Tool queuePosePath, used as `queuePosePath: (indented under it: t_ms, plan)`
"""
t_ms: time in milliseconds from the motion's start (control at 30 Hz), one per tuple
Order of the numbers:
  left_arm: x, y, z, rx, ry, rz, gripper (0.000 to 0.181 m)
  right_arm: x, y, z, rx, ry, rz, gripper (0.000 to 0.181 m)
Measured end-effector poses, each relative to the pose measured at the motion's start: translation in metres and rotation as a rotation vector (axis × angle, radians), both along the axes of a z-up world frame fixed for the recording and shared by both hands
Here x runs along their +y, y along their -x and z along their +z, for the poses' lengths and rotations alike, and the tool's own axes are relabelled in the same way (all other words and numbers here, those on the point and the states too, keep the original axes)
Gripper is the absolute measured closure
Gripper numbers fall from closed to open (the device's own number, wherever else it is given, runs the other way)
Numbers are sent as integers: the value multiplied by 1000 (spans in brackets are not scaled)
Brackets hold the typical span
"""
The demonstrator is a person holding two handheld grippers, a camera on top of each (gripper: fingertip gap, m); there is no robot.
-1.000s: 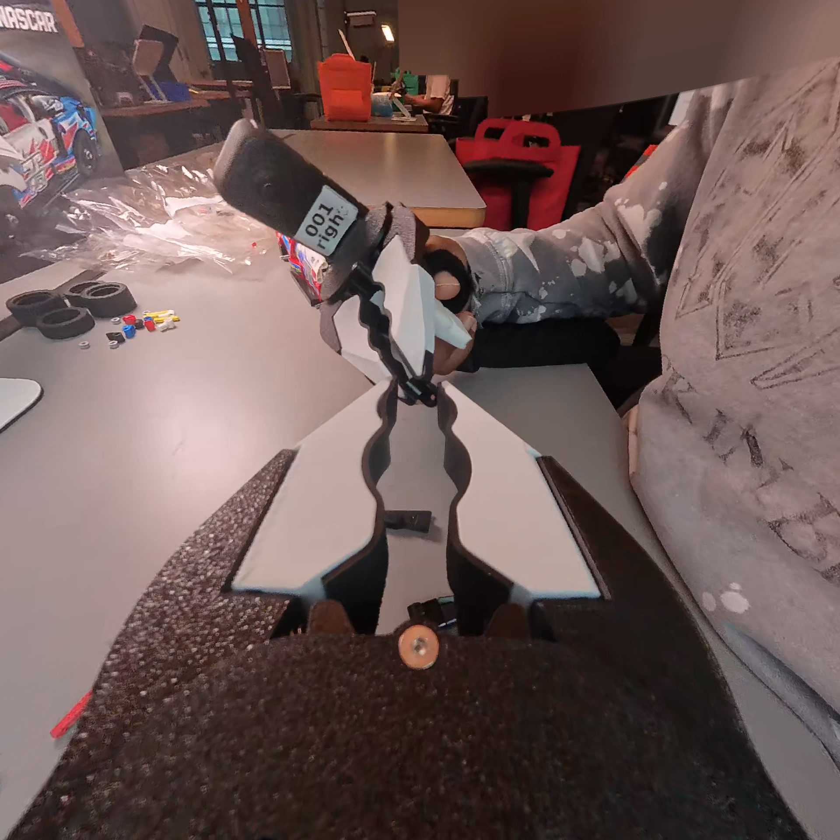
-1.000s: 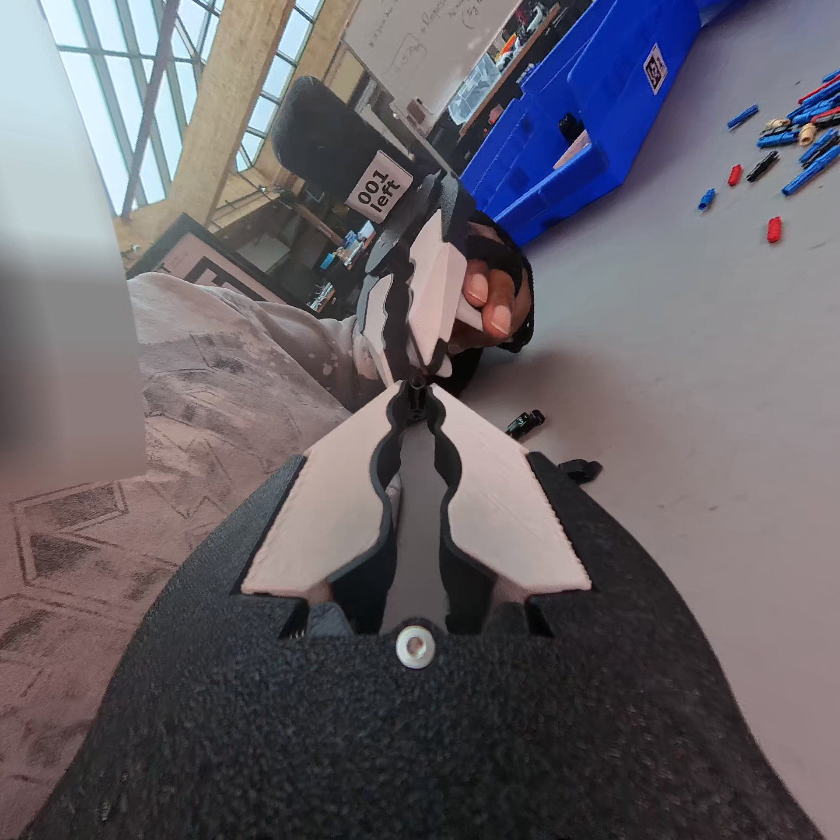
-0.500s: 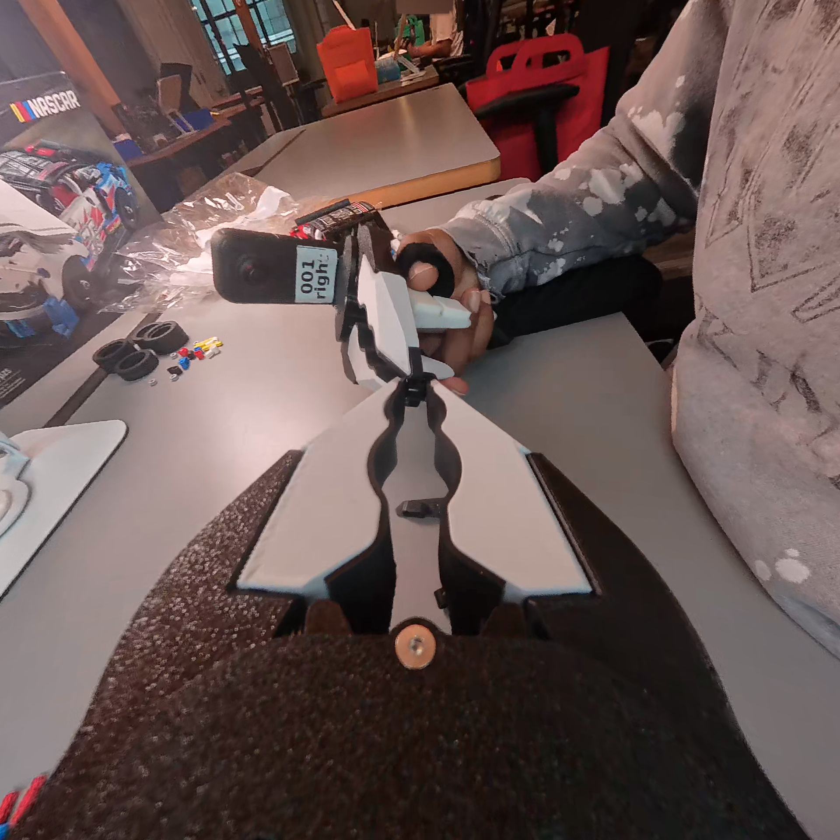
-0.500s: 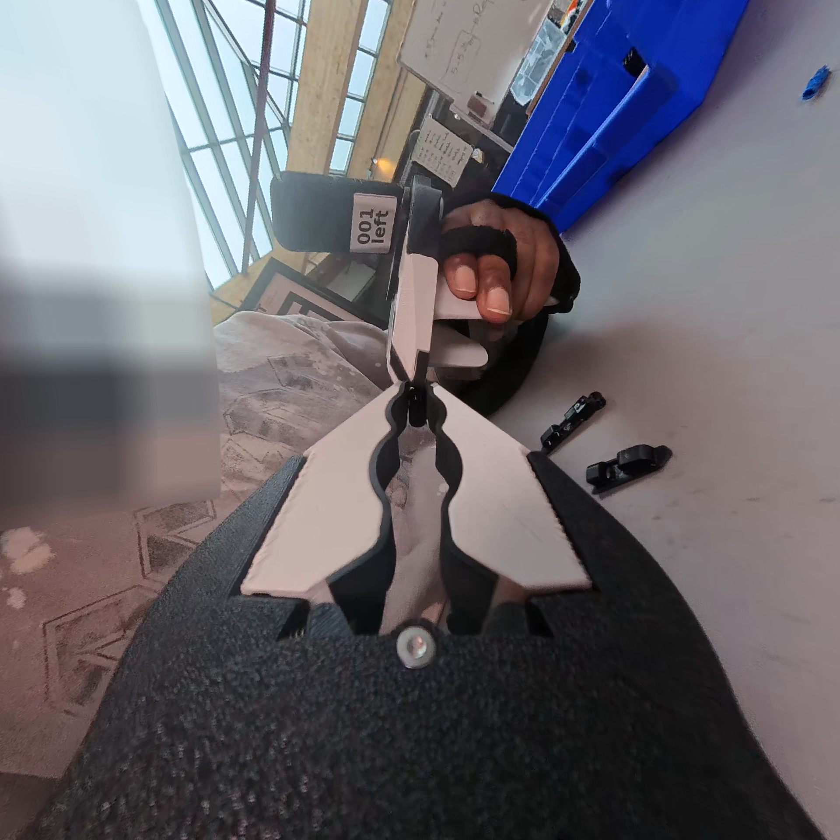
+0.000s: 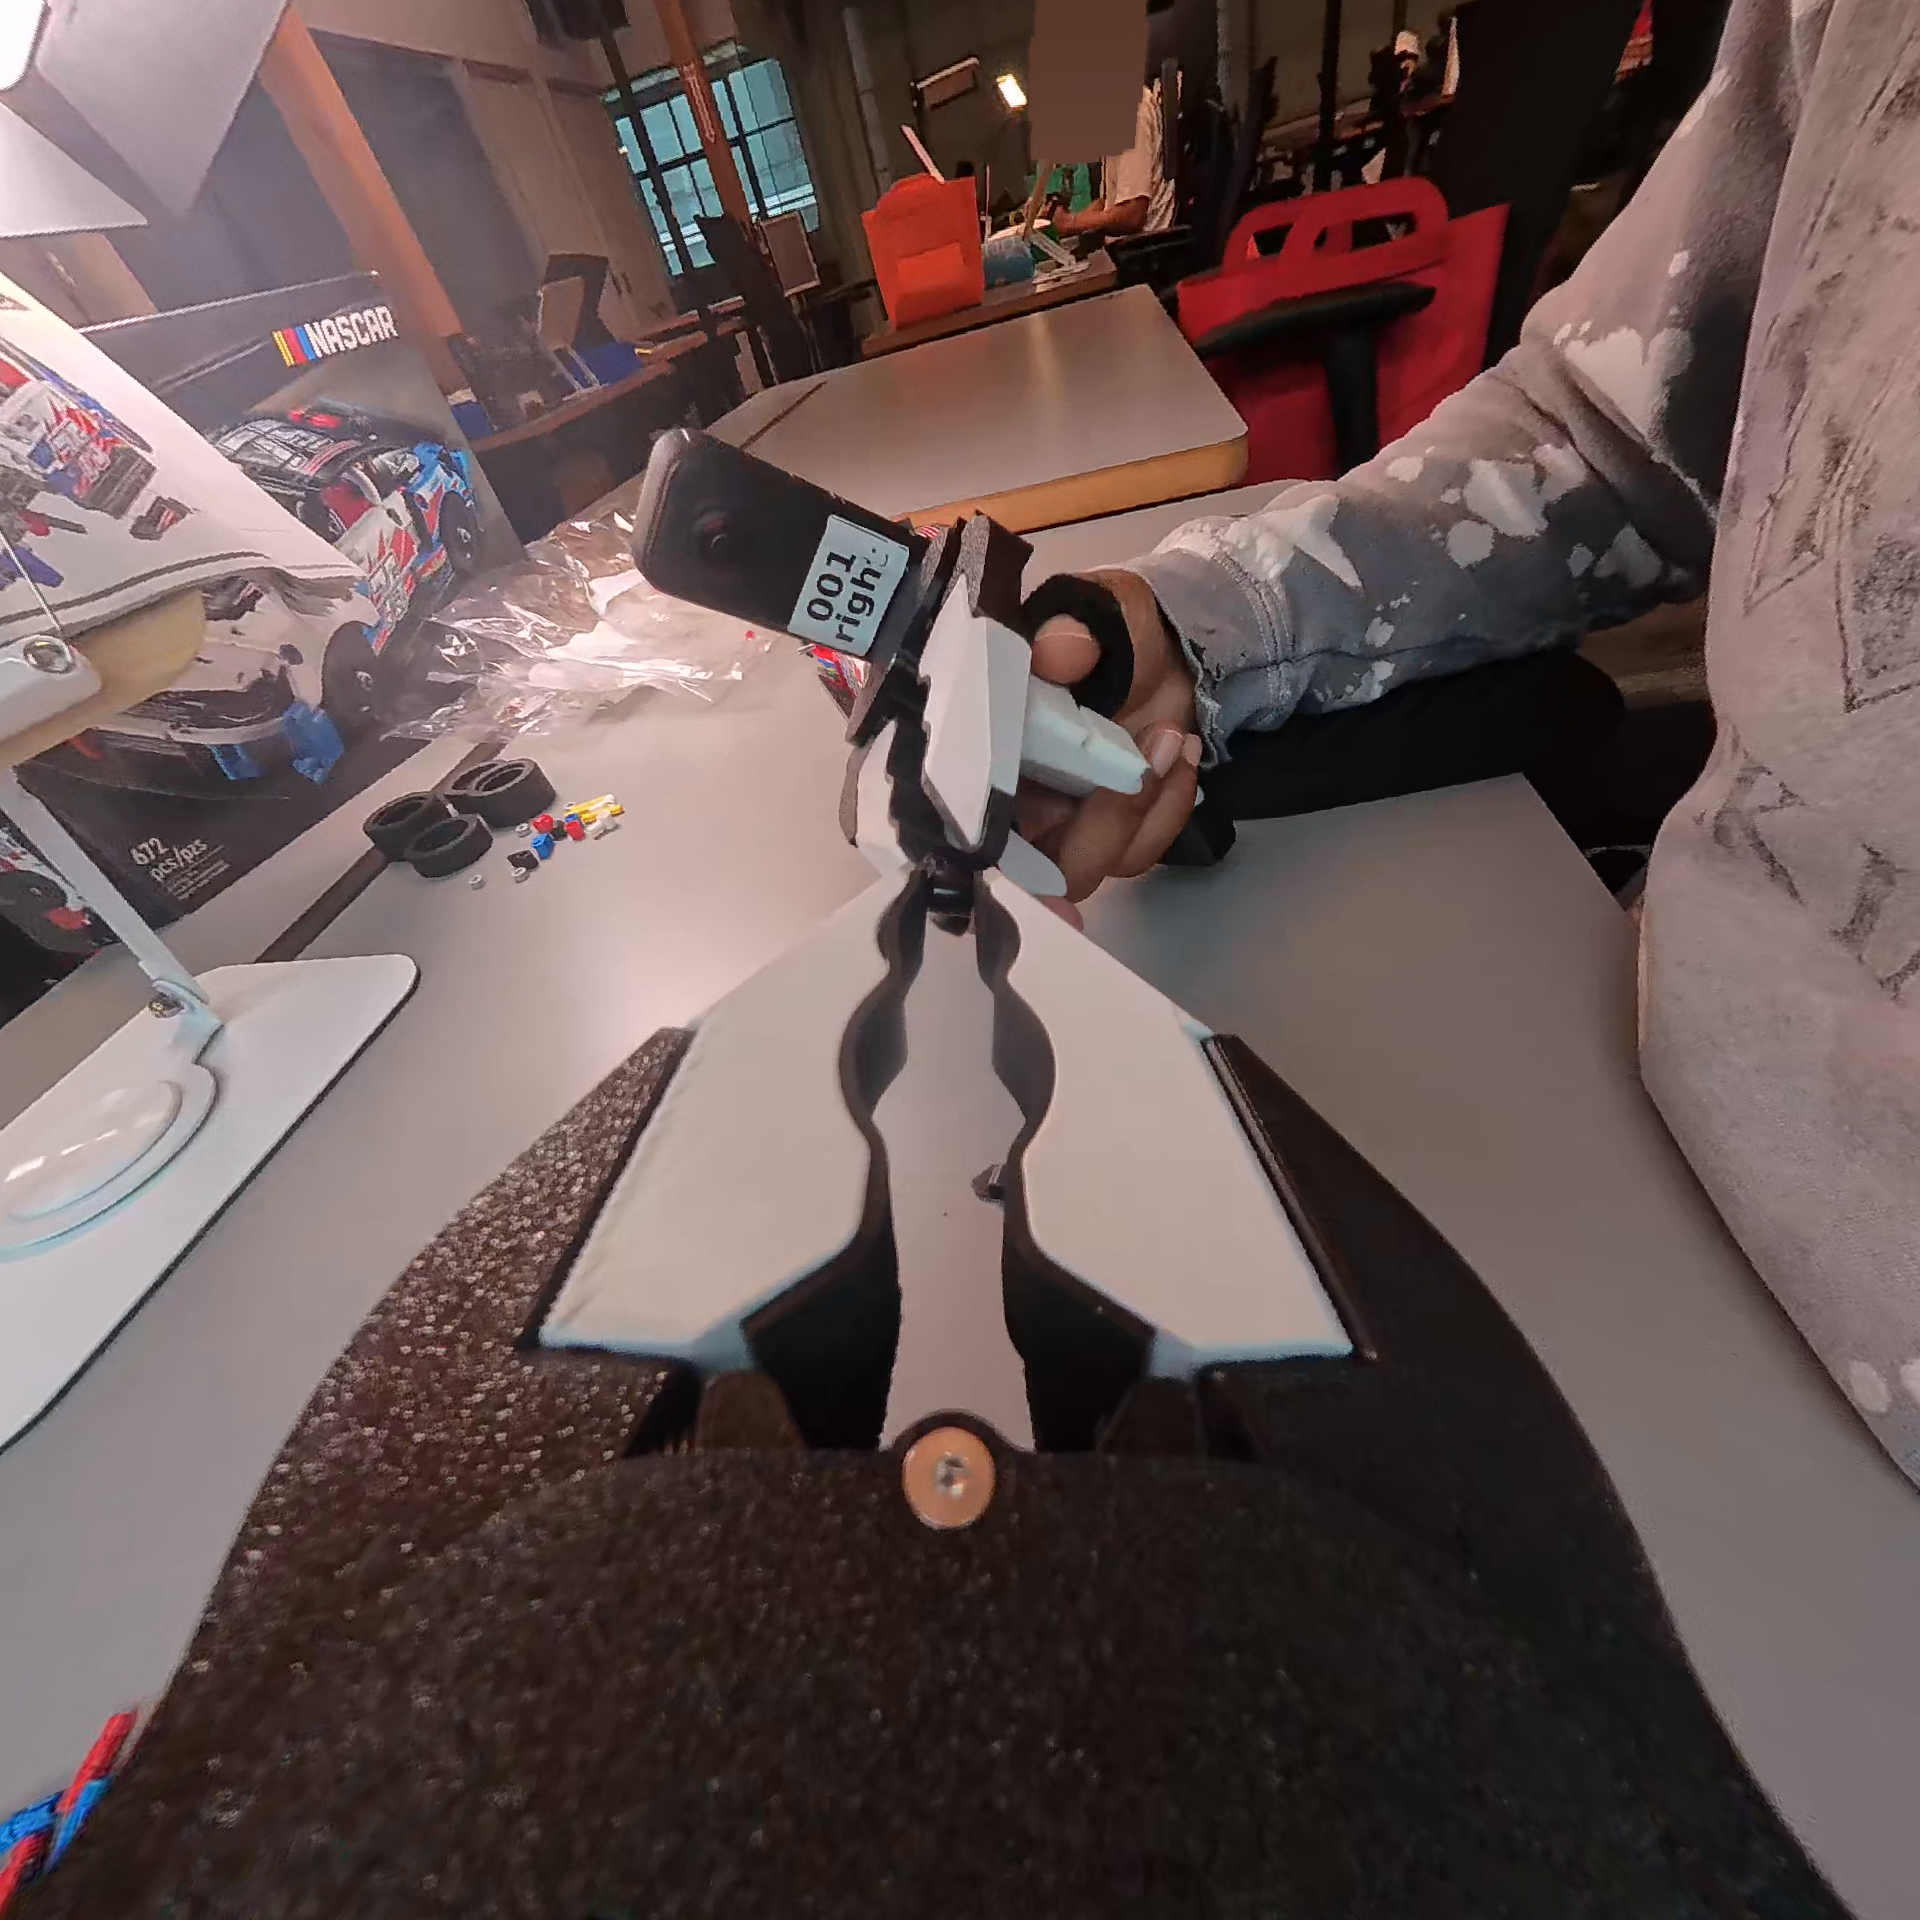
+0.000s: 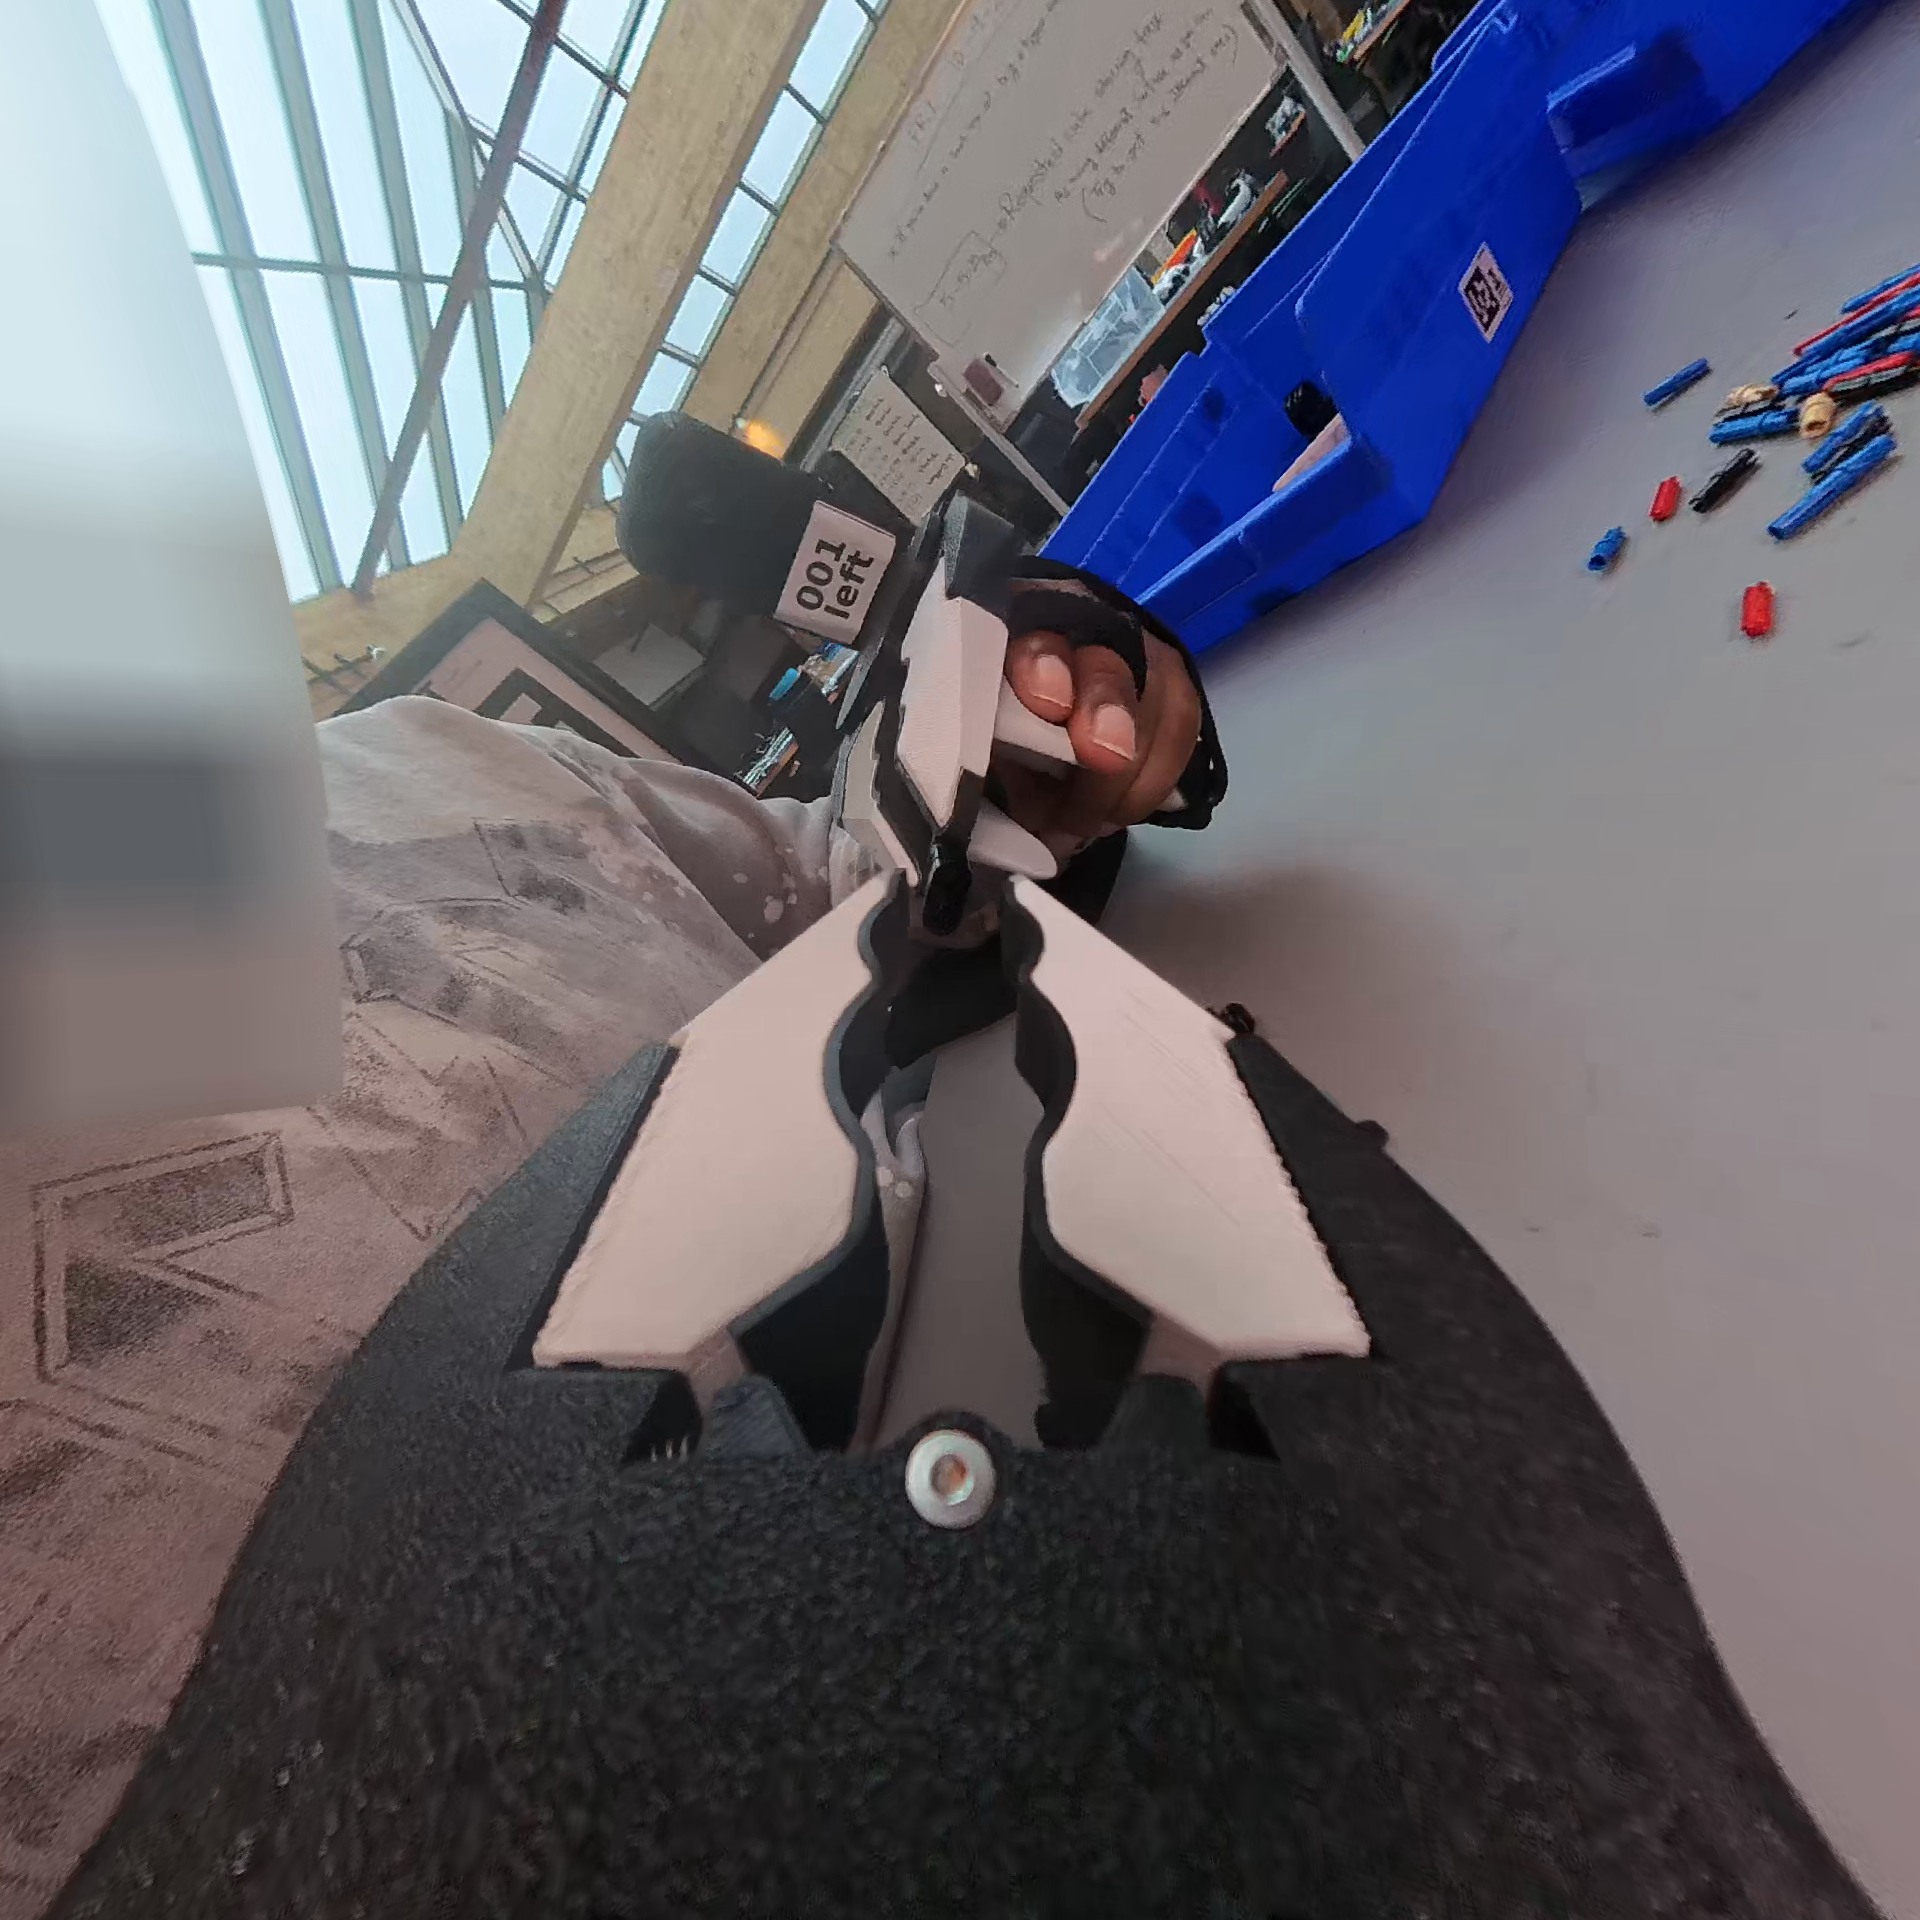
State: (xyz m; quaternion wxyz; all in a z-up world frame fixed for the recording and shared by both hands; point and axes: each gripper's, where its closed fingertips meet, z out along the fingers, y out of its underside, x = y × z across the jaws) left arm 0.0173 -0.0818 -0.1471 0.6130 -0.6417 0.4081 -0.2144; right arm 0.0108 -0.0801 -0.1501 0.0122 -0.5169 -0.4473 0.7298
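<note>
**Left wrist view.** The left tongs (image 5: 948, 900) are clenched on a small black piece (image 5: 949, 891), held above the grey tabletop (image 5: 1351, 987). A dark bit (image 5: 988, 1179) lies on the tabletop nearer the camera than the piece, seen between the two fingers. The right tongs meet the piece tip to tip from the far side, gripped by the right hand (image 5: 1122, 769). Left of the piece stands a white stand base (image 5: 260, 1039). Farther left lie three black tyres (image 5: 457, 816) with small coloured bits (image 5: 566, 826) just beside them. Beyond the piece are a clear bag (image 5: 603, 644) and a box (image 5: 312, 540) printed with a racing car.

**Right wrist view.** The right tongs (image 6: 951, 899) are released, their tips standing apart on either side of the piece (image 6: 943, 885). Whether they touch it cannot be told. The left hand (image 6: 1112, 727) holds the left tongs just beyond the piece. Right of the piece, well apart, blue, red and black pins (image 6: 1829, 416) lie scattered. Blue bins (image 6: 1403, 343) stand farther off, and a whiteboard (image 6: 1039, 156) behind them.
</note>
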Motion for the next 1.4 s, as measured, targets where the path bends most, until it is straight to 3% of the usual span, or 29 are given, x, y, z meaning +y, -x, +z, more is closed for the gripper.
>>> queuePosePath:
  t_ms: [133, 200, 267, 333, 433, 667, 933, 1400]
  plan:
    - [-2, -1, 2, -28, 12, -20, 172, -3, -1, 3, 34, -41, 1, 175]
    - [-3, -2, 8, -157, 98, -60, 163, -1, -1, 5, 72, -105, -26, 175]
    - [1, 1, 12, -329, 255, -92, 151, 6, 0, 9, 141, -252, -106, 175]
    - [4, 2, 16, -473, 381, -121, 154, 11, 1, 9, 201, -450, -179, 175]
    - [6, -1, 11, -532, 461, -143, 161, 6, 1, 12, 279, -620, -230, 175]
    - [3, -1, 9, -445, 425, -128, 175, 0, 3, 7, 306, -782, -246, 175]
    - [-2, -1, -7, -214, 393, -106, 176, -3, 1, -4, 308, -881, -199, 176]
    - [-5, -4, -8, -126, 349, -108, 175, -6, -7, 6, 331, -750, -153, 177]
